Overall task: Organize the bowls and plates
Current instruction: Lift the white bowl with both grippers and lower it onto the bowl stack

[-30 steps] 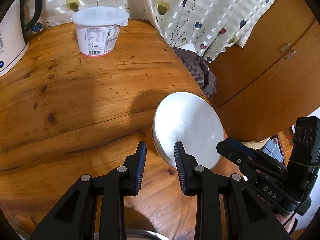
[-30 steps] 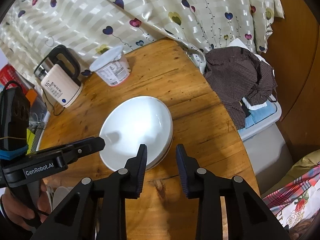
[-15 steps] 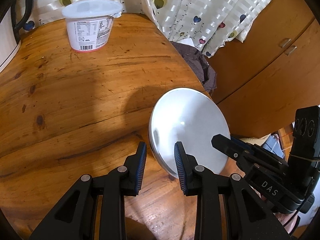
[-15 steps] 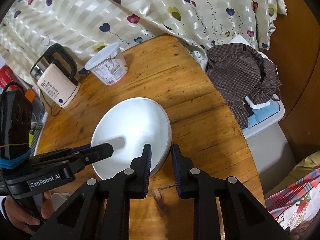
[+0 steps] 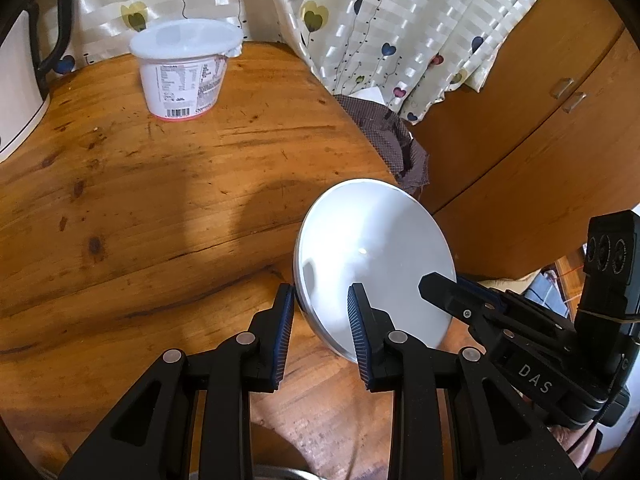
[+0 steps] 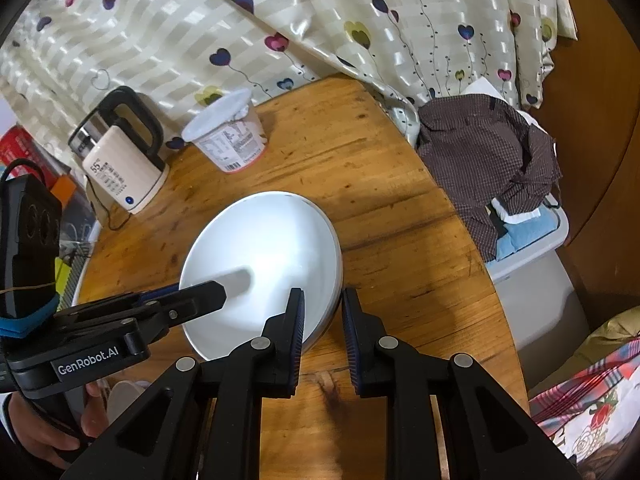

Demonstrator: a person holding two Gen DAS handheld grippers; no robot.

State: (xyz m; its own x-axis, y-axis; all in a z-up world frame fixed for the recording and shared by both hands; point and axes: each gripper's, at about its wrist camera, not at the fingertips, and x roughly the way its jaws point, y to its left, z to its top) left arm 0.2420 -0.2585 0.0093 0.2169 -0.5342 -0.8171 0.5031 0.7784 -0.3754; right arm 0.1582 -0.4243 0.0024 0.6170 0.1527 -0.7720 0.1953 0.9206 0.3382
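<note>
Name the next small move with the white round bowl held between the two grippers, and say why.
Probably raise both grippers together a little, slowly, bringing the white round bowl level. The left gripper and the right gripper each straddle its rim on opposite sides, and the right one's jaws have just been closing on that rim. The bowl looks tilted over the wooden table, so uneven lifting might let it slip.

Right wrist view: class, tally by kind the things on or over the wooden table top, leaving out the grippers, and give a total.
Kettle: 1
Lidded tub: 1
White bowl: 1 that shows
Total: 3
</note>
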